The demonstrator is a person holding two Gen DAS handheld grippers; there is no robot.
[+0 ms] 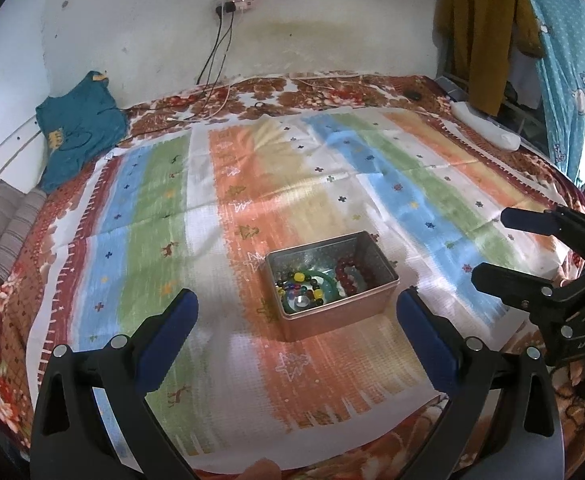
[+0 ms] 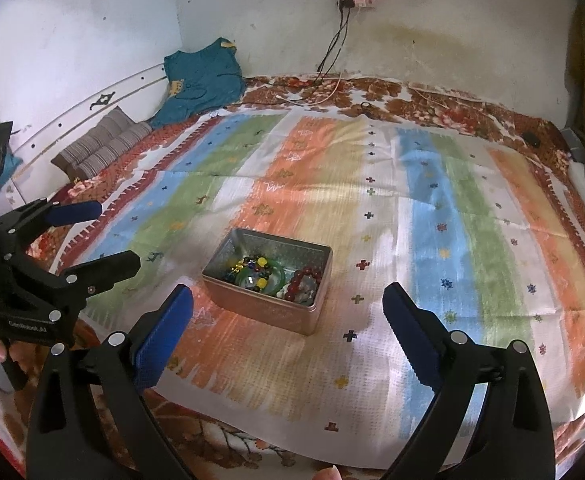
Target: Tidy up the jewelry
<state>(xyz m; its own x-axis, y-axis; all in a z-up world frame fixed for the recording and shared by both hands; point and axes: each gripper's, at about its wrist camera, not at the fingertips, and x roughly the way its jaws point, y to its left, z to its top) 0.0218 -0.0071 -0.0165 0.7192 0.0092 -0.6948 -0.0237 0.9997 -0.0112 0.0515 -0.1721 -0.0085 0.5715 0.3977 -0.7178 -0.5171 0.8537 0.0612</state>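
Observation:
A small open metal tin (image 1: 376, 294) (image 2: 248, 304) rests on a striped cloth spread over the bed. Inside it lie a dark red bead bracelet (image 1: 346, 276) (image 2: 300, 280), a green bangle (image 1: 326, 284) (image 2: 278, 278) and several coloured beads (image 1: 292, 282) (image 2: 254, 266). My left gripper (image 1: 296, 310) is open, hovering just short of the tin, with nothing between its blue pads. My right gripper (image 2: 288, 304) is open too, empty, its jaws wide on the near side of the tin. Each gripper also shows at the edge of the other's view.
The striped cloth (image 1: 332, 184) (image 2: 452, 208) covers a floral bedspread (image 1: 12, 292). A teal garment (image 1: 80, 128) (image 2: 200, 80) and a striped pillow (image 2: 100, 144) lie by the wall. Charger cables (image 1: 216, 92) (image 2: 328, 80) trail from a wall socket. Clothes (image 1: 480, 28) hang at the right.

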